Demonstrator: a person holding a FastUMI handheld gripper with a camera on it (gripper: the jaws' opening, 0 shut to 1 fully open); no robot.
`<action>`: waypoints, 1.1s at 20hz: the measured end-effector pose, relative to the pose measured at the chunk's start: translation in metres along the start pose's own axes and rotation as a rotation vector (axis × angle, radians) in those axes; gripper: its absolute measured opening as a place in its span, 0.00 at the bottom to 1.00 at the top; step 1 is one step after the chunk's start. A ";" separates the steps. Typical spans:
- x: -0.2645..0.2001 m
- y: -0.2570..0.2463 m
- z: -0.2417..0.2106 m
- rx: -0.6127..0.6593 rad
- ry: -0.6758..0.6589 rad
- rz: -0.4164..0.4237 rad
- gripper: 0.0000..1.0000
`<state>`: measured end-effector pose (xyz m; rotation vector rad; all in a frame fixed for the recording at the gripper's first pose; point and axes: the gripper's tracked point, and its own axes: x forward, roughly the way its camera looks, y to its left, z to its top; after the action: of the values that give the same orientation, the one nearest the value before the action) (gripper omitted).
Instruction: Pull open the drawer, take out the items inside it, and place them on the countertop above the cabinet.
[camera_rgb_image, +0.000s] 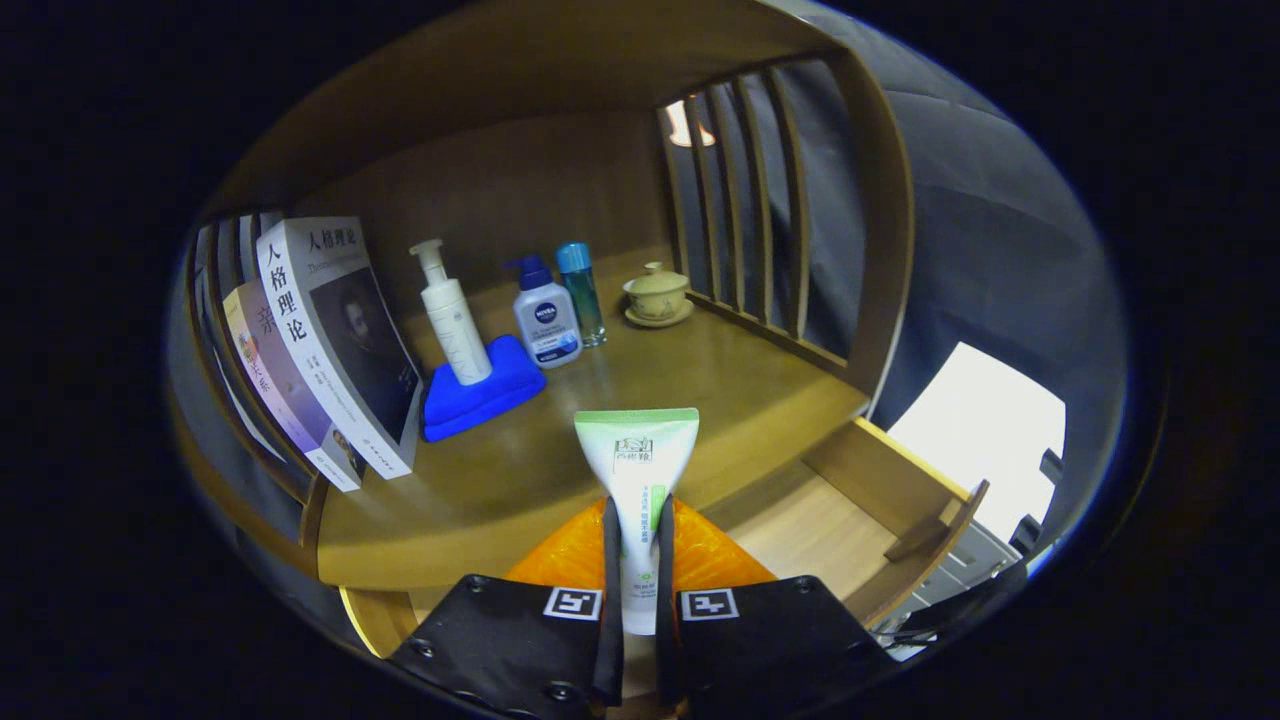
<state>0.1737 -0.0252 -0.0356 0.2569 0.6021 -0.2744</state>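
The wooden table (700, 390) carries 2 books (330, 350) at the left of the frame, a blue cloth (490, 395) and bottles behind. At bottom centre the tool (637, 570) clamps a green-and-white tube (637, 460), both fingers pressing it, above the open drawer (850, 520) at lower right.

a home-like wooden cabinet nook (560, 70): leaning paperback books (335, 345) at 9 o'clock, white pump toiletry bottle (450, 315) and lidded ceramic teacup (657, 293) toward 12.

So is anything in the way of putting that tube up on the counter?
Nothing visible: the gripper is shut on the tube, and the countertop just ahead is bare. The blue cloth and bottles sit farther back.
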 end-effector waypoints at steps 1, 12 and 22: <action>0.004 0.005 0.006 -0.030 -0.001 0.008 0.15; 0.064 0.050 0.043 -0.192 0.015 0.123 0.15; 0.051 0.061 0.043 -0.270 -0.068 0.229 0.96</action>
<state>0.2564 0.0087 -0.0221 0.0541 0.5308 0.0198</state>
